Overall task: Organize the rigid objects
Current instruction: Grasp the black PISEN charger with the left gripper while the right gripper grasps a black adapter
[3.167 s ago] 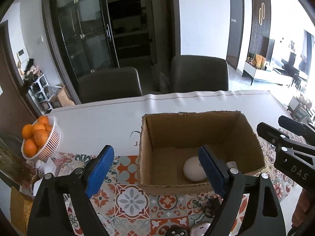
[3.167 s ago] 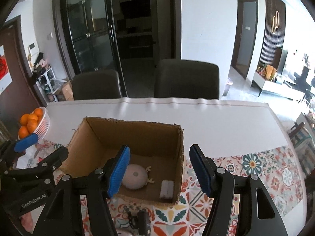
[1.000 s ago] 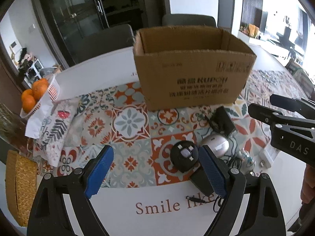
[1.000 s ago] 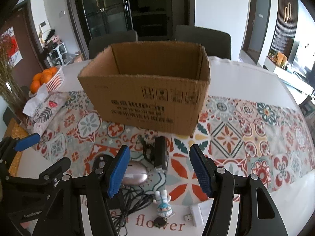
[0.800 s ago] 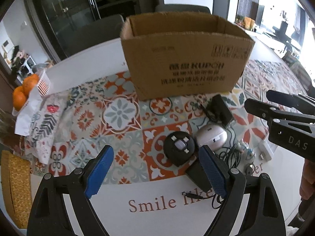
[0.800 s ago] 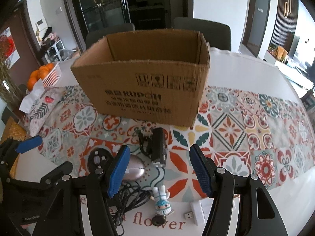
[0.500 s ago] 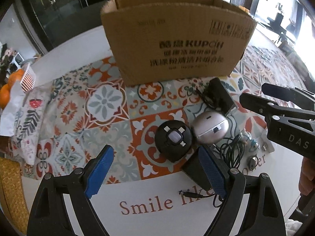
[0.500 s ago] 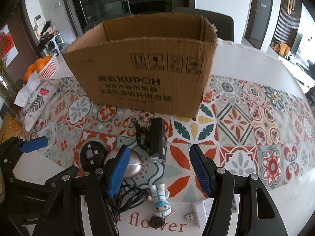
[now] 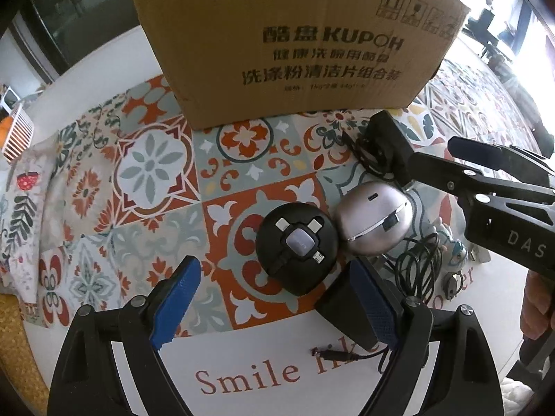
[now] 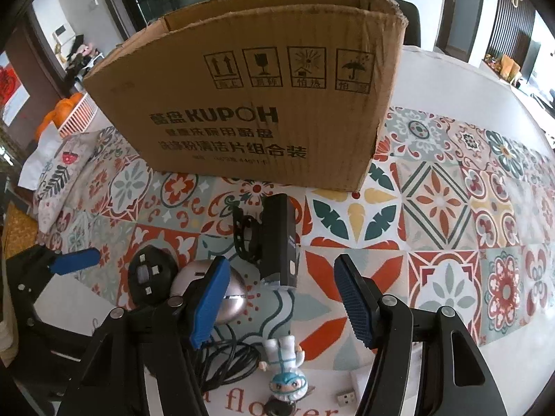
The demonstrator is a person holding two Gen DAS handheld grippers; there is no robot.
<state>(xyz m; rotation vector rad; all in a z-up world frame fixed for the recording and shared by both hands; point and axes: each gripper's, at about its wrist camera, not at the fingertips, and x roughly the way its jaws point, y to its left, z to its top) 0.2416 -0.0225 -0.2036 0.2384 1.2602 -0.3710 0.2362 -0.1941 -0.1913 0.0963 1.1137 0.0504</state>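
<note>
Risk: left gripper point(image 9: 274, 298), open, is straddling round black puck point(image 9: 297, 247) touching silver mouse point(image 9: 374, 222); right gripper point(image 10: 282, 298), open, is crowding it.

We're low over the table on both wrist views, facing the cardboard box point(image 9: 295, 45) point(image 10: 256, 104) close up; both share the round black gadget point(image 9: 296, 246) point(image 10: 147, 275).

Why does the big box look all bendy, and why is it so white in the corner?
Left wrist view: the fisheye lens bows the cardboard box outward, and window light washes out the top right corner. Right wrist view: the box's edges curve too, the picture's corners go dark, and the little figurine stays sharp.
</note>
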